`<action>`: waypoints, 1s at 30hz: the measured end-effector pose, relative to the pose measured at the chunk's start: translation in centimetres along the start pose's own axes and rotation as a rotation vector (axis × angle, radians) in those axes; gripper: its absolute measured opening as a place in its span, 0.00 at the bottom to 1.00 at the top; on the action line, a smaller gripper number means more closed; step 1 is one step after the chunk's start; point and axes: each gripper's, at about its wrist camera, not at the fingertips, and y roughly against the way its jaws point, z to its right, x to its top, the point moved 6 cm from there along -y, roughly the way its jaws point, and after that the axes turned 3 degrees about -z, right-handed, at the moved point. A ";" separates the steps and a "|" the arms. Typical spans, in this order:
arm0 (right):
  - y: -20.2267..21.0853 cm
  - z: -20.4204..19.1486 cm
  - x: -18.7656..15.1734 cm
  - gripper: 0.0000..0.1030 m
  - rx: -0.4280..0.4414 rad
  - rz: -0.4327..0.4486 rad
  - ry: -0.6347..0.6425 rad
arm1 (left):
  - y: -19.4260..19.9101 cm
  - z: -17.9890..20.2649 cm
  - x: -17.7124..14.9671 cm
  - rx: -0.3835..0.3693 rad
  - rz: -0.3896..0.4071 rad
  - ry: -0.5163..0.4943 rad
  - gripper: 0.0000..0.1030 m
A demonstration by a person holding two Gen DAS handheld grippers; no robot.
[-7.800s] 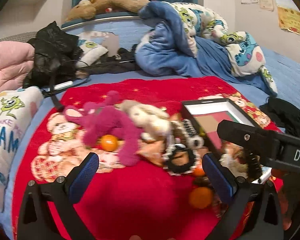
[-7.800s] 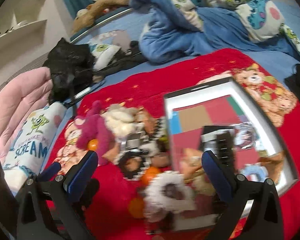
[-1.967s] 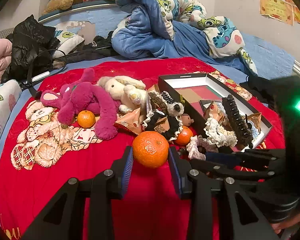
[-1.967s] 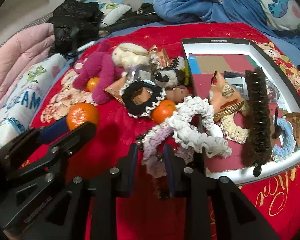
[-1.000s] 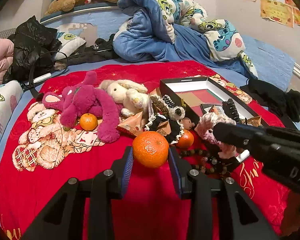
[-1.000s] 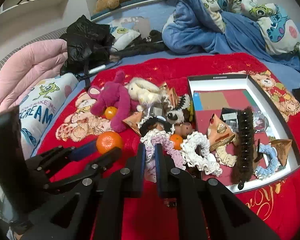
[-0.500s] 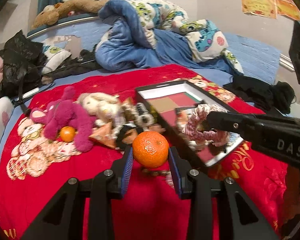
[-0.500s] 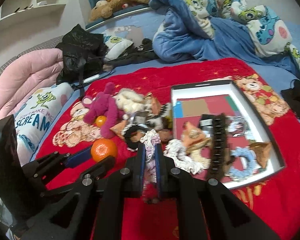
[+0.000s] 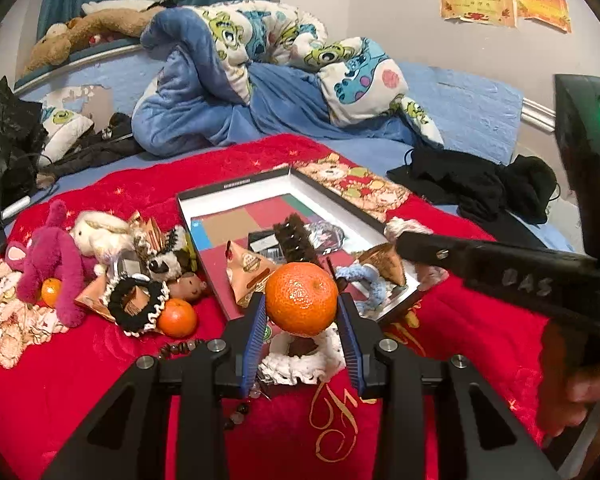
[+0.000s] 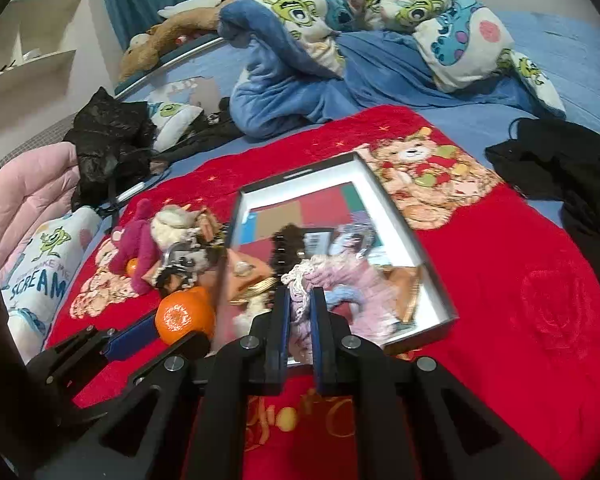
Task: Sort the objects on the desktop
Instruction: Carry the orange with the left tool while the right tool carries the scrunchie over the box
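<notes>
My left gripper is shut on a tangerine, held above the red blanket just in front of the black-rimmed box. My right gripper is shut on a pink and white scrunchie that hangs over the near part of the box. In the left wrist view the right gripper reaches in from the right with the scrunchie at its tip. The right wrist view shows the tangerine at lower left.
In the box lie a brown hair claw, snack packs and a blue scrunchie. Left of it lie a pink plush, a white plush, a black scrunchie and another tangerine. A white scrunchie lies under my left gripper.
Both grippers have swung to the right, carrying the tangerine and the scrunchie. The box now sits in the middle of both views, with the scrunchie over its near end.
</notes>
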 end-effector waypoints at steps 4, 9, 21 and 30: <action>-0.4 0.9 0.0 0.09 0.020 -0.006 -0.023 | -1.0 -0.5 -0.1 0.002 -0.010 0.010 0.35; -0.9 1.1 0.2 0.09 0.045 -0.006 -0.048 | -1.9 -1.6 0.6 0.006 -0.020 0.022 0.35; -2.6 0.9 -0.1 0.09 0.035 -0.034 -0.048 | -5.1 -2.1 0.3 0.012 -0.080 0.030 0.35; -4.8 1.7 -1.0 0.10 0.006 -0.096 -0.061 | -7.2 -1.8 -1.0 0.031 -0.122 0.010 0.36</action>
